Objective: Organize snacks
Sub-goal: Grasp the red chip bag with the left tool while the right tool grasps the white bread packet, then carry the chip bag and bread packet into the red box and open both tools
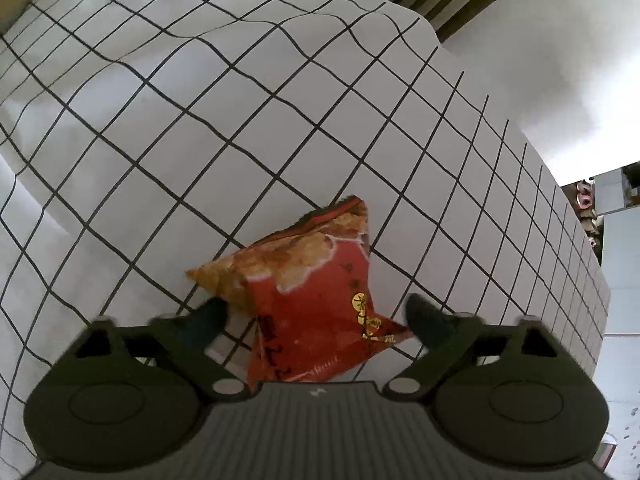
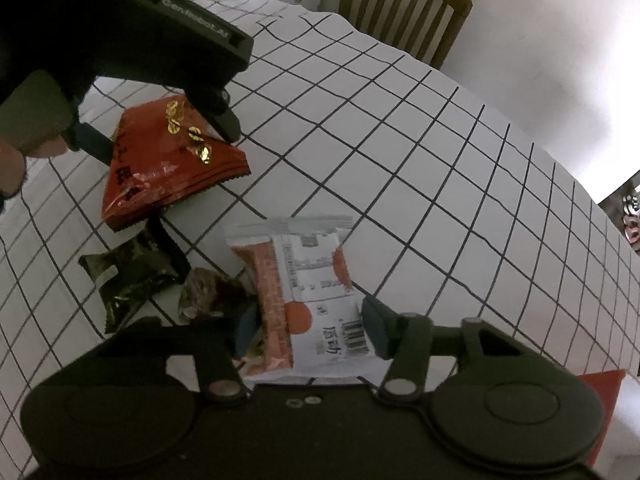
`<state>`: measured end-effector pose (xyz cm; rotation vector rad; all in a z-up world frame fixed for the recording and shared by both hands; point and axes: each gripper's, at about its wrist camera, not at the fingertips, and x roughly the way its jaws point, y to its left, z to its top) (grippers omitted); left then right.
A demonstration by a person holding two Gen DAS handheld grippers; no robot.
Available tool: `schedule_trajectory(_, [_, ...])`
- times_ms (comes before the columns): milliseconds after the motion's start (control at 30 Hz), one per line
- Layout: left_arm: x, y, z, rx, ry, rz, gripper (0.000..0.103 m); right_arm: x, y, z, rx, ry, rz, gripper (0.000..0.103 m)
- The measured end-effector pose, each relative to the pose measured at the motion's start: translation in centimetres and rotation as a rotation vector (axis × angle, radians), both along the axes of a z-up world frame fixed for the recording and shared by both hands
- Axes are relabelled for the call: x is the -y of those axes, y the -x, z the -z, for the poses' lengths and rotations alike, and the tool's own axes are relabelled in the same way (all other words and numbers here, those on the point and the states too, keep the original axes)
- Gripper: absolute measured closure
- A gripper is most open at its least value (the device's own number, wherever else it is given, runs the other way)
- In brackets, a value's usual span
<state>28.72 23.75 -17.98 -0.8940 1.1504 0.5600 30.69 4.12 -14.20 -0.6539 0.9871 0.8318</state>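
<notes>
**Both claws down over snack packets on the checked cloth**

Left gripper [image 1: 314, 316] points steeply down at a red snack bag [image 1: 312, 300] lying on the table [image 1: 280, 120], which wears a white cloth ruled in black squares. Its two dark fingers straddle the bag: one pad sits against the bag's orange corner on the left, and the other stands just beside the bag's pointed right corner. Whether either pad actually presses on the foil cannot be told from this view, so the claw reads as spread around the bag rather than pinching it. From the right wrist camera the same left gripper [image 2: 168, 140] shows from the side, its fingers on either side of the red snack bag [image 2: 168, 176], with a person's hand [image 2: 12, 164] at the far left edge.

Right gripper [image 2: 310, 328] hangs over a white-and-orange packet [image 2: 308, 300] that carries a barcode. The packet lies flat between the two blue-padded fingers; the right pad sits at its edge beside the barcode, and the left pad is close against its orange side. A firm squeeze is not visible, so the claw counts as spread about the packet.

Left of that packet, a crumpled wrapper [image 2: 208, 292] and a dark green foil packet [image 2: 132, 276] lie near each other, just below the red bag. A wooden chair [image 2: 404, 4] stands at the table's far side.
</notes>
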Motion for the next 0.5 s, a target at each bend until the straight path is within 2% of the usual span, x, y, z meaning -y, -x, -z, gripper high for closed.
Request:
schedule_trajectory(67, [0.0,0.2,-0.1,0.011,0.021,-0.003,0.026,0.1,0.3,0.0,0.01,-0.004,0.0,0.052])
schedule_trajectory(167, [-0.1,0.3,-0.6,0.015,0.009,0.0,0.033,0.5,0.6,-0.2,0.019,-0.018,0.017,0.053])
schedule_trajectory(367, [0.0,1.0,-1.0,0.026,-0.003,0.02,0.042,1.5,1.3,-1.5,0.054,-0.039,0.07,0.056])
schedule_trajectory(500, [0.1,2.0,-1.6,0.046,-0.016,0.028,0.044,2.3,1.7,-2.8,0.07,-0.061,0.112,0.056])
